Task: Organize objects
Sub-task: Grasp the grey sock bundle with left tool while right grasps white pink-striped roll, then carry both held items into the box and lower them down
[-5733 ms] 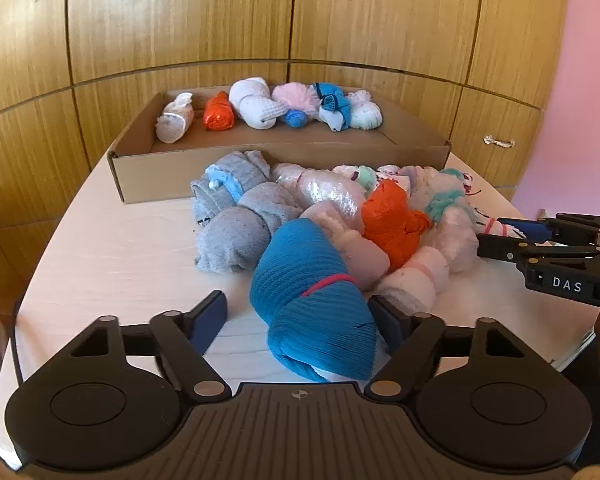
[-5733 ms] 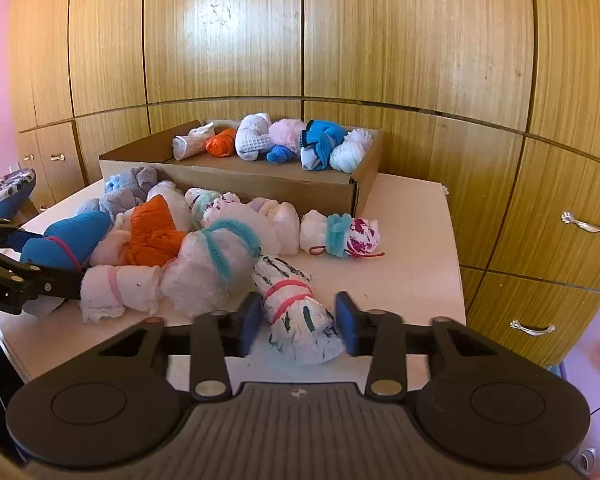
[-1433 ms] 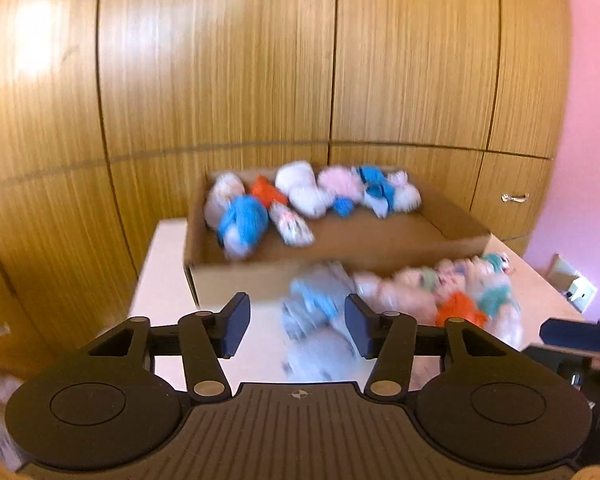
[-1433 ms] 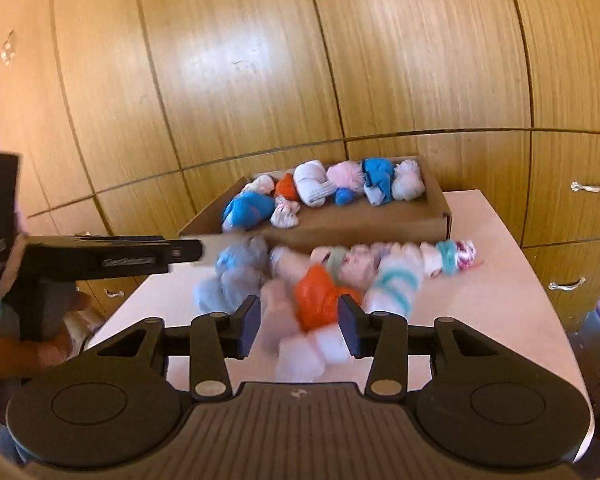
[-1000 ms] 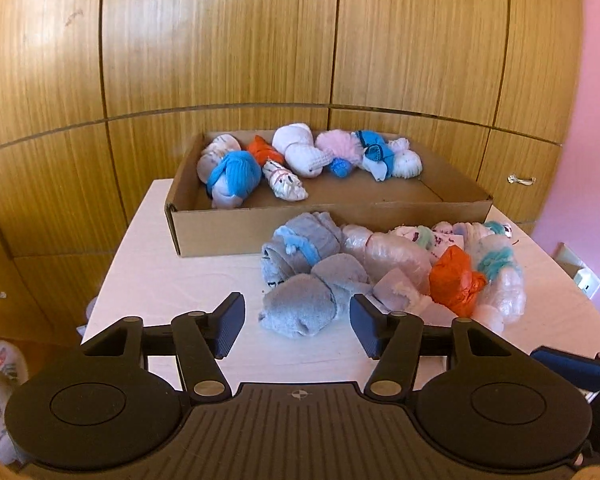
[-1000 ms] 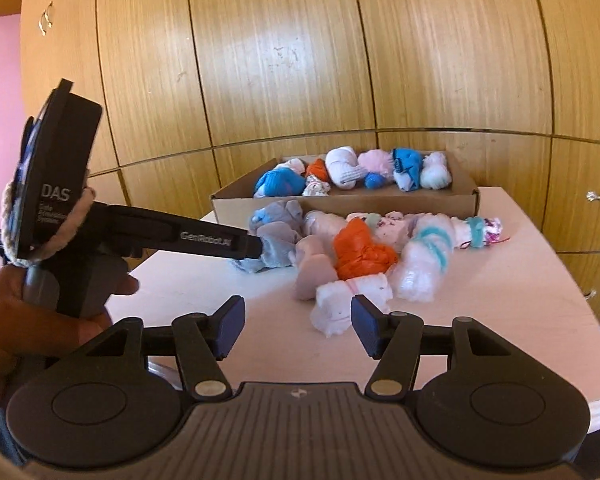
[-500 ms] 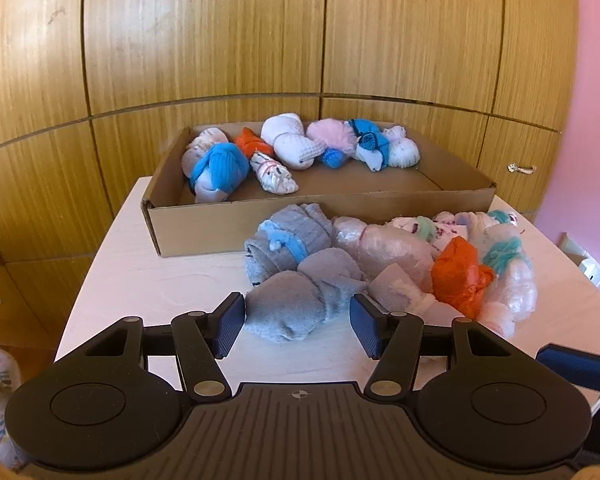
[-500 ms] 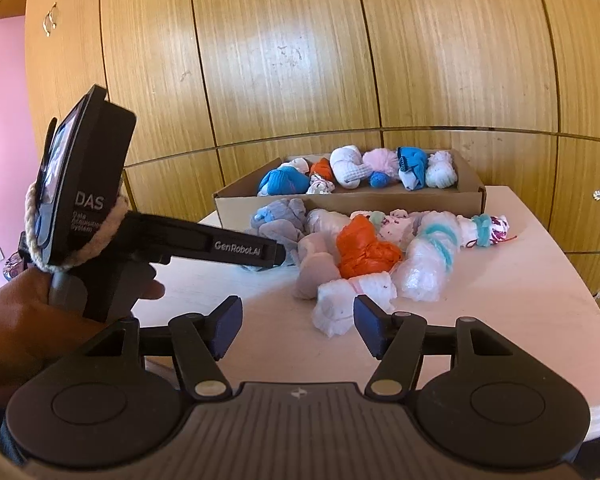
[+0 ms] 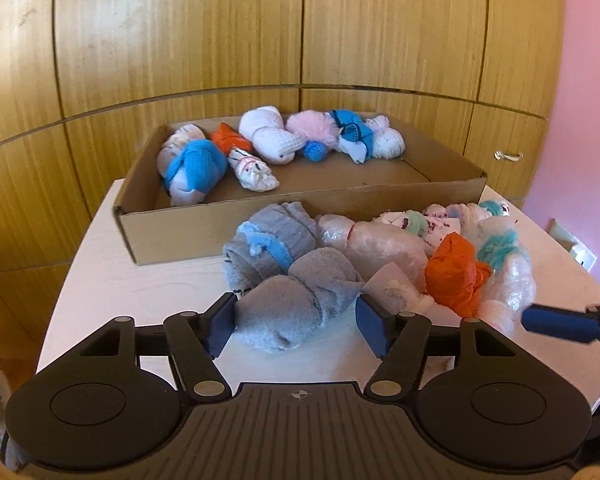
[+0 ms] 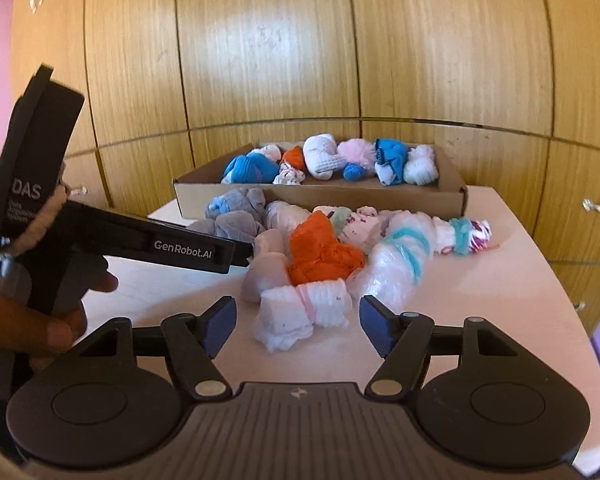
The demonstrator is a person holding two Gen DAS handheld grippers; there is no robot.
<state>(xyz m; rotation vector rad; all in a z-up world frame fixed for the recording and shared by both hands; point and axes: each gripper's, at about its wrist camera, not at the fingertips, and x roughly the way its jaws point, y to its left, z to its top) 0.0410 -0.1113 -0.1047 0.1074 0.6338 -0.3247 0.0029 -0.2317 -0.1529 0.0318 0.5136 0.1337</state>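
My left gripper hovers low over the white table, jaws opening. A grey sock roll lies between its blue pads, and I see no squeeze on it. My right gripper is also opening, with a white and pink sock roll just ahead between its fingers, untouched. Behind both lies a pile of rolled socks with an orange roll. The cardboard box at the back holds several rolls, among them a blue one.
Wooden cabinet doors stand close behind the table. A hand holds the left gripper's handle at the left of the right wrist view. The right gripper's blue finger reaches in at the pile's right side. Bare tabletop shows left of the pile.
Both grippers have come forward and lower toward the pile, and their jaws stand wider. The blue roll and a striped roll held earlier now lie in the box.
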